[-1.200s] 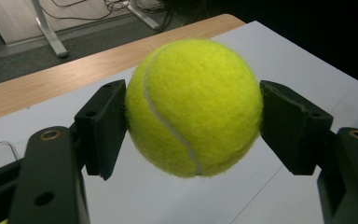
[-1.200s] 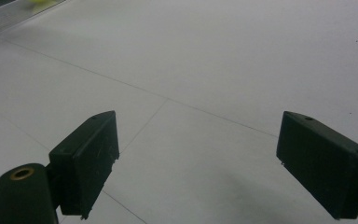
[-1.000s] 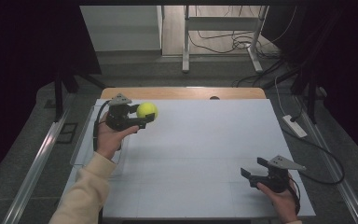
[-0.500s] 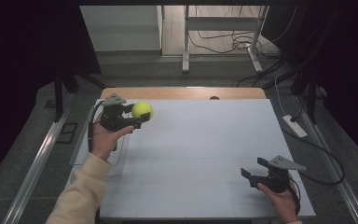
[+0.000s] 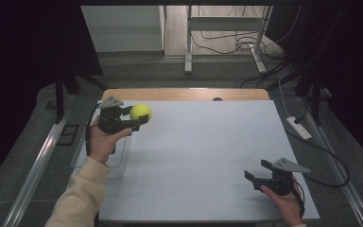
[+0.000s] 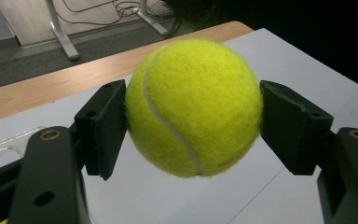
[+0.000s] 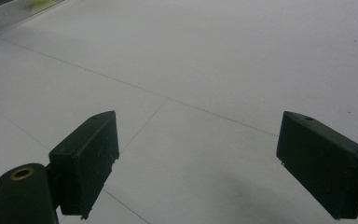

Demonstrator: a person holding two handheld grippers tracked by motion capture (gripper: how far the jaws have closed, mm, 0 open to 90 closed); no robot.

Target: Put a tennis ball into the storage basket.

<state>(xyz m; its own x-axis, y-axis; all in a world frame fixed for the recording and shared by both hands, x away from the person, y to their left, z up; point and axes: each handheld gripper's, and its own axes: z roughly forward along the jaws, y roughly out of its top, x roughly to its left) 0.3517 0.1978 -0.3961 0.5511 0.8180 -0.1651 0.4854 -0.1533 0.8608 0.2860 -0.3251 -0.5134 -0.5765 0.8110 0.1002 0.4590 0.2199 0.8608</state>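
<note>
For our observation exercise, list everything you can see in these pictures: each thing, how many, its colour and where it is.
tennis ball: one, yellow-green, clamped between the left tool's pads, above the table's far left corner.
clear tray: one, transparent, at the table's left edge under the left hand.
table: one, white top with a wooden far strip.
power strip: one, white, on the floor right of the table.
cables: several, dark, on the floor beyond the table.
left tool: one, black, shut on the tennis ball.
right tool: one, black, open, near right, low over the table.
</note>
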